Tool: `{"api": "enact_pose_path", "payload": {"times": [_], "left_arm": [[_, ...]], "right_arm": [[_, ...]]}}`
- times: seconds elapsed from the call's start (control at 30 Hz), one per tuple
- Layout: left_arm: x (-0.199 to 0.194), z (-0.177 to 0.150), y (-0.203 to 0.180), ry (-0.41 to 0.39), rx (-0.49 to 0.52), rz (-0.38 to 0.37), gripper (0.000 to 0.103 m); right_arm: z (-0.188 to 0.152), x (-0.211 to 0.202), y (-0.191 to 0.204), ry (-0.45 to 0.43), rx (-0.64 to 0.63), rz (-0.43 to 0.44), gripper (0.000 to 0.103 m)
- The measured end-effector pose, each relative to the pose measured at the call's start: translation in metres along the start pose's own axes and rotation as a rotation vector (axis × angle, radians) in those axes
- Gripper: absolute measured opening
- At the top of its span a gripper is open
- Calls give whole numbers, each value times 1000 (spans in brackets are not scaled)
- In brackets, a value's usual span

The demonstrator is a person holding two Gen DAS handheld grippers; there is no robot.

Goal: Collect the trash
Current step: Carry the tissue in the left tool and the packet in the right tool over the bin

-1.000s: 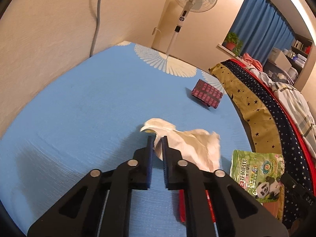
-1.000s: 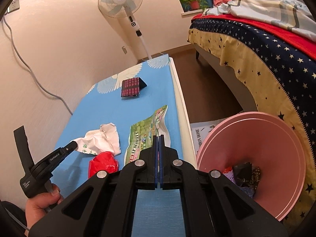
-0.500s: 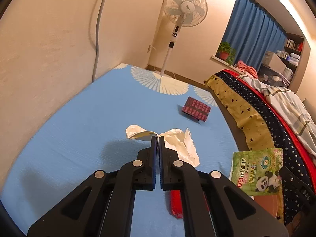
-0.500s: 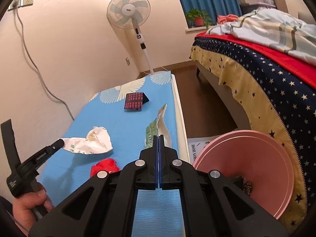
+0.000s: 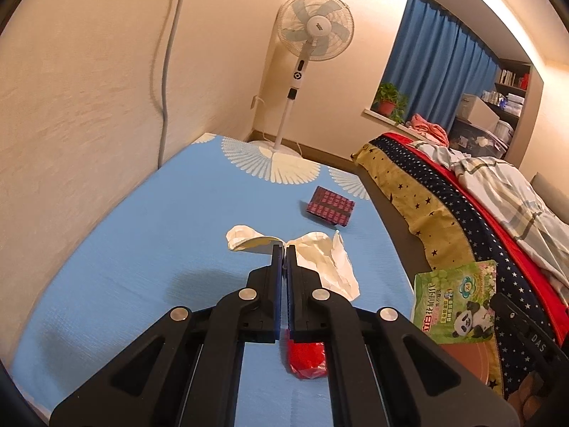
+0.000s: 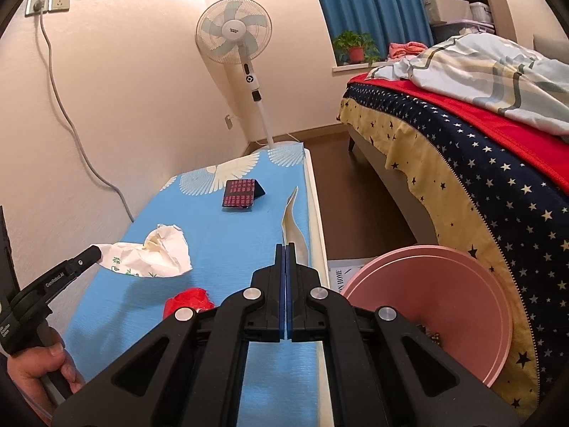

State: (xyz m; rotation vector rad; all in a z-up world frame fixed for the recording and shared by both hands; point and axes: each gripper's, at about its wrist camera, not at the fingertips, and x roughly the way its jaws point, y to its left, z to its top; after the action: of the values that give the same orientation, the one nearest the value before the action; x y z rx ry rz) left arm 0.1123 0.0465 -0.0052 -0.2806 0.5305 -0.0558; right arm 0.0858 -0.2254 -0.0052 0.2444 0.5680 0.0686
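Note:
My left gripper is shut on a crumpled white paper wrapper and holds it above the blue mattress; it also shows in the right wrist view, hanging from the left gripper. My right gripper is shut on a green panda snack bag, seen edge-on in its own view, held above the mattress's right edge. A red crumpled wrapper lies on the mattress below both grippers. A pink trash basin stands on the floor to the right with dark scraps inside.
A dark red patterned wallet lies farther back on the mattress. A standing fan is at the far end. A bed with a starred cover runs along the right. The wall borders the mattress's left side.
My left gripper closed on the white wrapper and lifted it off the mattress. My right gripper raised the green bag, which turned edge-on in its view.

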Motion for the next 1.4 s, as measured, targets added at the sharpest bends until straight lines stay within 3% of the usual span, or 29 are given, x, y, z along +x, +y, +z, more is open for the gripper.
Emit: {"api": "enact_pose_path", "payload": {"times": [0.83,1.4], "left_arm": [[-18,-9,-45,-8,100,-92,2],[-19,-23,-90,17,172,-170,2]], "right_arm": [[13,-41,-21,-73,42,-67,0],[17,-59,-50,-103,77,-171,0]]}}
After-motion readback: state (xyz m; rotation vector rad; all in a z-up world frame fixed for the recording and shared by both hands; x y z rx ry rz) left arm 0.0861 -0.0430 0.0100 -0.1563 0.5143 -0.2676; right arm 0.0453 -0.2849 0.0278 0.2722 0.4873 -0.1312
